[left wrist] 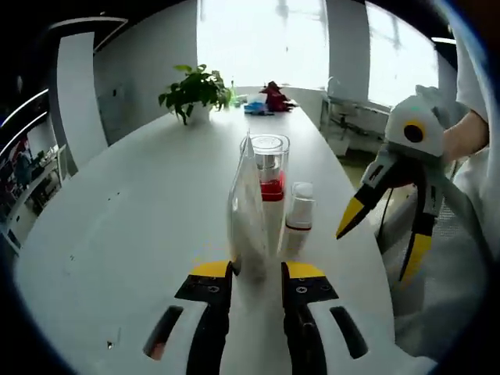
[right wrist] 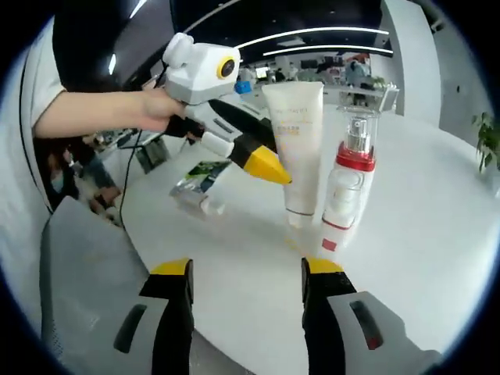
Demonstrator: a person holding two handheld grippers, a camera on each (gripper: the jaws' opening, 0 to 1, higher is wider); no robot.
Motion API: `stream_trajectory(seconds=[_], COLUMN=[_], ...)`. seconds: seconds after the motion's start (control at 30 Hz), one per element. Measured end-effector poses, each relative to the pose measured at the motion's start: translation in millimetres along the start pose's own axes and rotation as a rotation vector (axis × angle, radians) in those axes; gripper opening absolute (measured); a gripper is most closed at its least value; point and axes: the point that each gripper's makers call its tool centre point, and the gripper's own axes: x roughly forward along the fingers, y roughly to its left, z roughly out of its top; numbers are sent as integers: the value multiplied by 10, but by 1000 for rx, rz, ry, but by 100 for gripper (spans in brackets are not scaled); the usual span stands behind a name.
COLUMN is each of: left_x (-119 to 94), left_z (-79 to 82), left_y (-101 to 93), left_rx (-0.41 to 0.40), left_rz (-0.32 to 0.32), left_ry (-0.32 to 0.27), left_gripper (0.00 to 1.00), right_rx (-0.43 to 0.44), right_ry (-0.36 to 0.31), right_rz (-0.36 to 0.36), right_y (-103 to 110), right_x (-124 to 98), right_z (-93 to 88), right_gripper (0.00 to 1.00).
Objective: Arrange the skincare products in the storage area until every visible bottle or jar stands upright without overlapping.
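Left gripper view: the left gripper (left wrist: 258, 275) is being held low over the white desk (left wrist: 141, 234), jaws apart at a moderate gap and nothing being gripped. Just ahead of them, a white tube (left wrist: 247, 211) is standing cap-down, seen edge-on. Behind it a clear-capped spray bottle with a red band (left wrist: 270, 183) is standing upright, and a small white bottle (left wrist: 299, 215) is standing just beside it. The right gripper (left wrist: 383, 234) is being held off the desk edge, jaws spread wide, empty. A potted plant (left wrist: 194, 92) is sitting far back on the desk.

Right gripper view: tube, spray bottle and small bottle are being seen standing close together. A flat packet (right wrist: 195, 186) is lying on the desk beyond the left gripper's yellow tip, well apart from the standing group.
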Motion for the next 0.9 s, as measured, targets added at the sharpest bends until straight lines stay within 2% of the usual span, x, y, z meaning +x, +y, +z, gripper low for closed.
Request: stream_trajectory(seconds=[0.1,0.17,0.23,0.3,0.43,0.67,0.77,0.9], left_x=[49,82,121,138,126,174,217,272], left_z=[-173,-309,-410,-445,-565,-576,-509,-479], left_y=[18,-1,-21,-30,66,62,46,41], left_rx=[-16,-43,-26,-20,-16,-10,-24,-31], left_rz=[7,5,1,9,50,38,32,28], left_ry=[43,87,120,134,170,166,136,130], left_gripper=[25,22,22,20,11,13,12,14], right_rx=[6,10,10,14,17,18,19,31], right_ry=[5,9,8,9,6,2,1,2], right_rz=[-8,-10,-12,-13,-17,-25,-35,-40], right_y=[-9,-10,-10,-12,-17,-6,-23,-34], right_x=[-9,-16,-25,-33,-50,-98,-114,-116], right_z=[-11,-15,-16,-20,-13,3,-2,-21], right_gripper=[60,61,61,61,61,62,63,63])
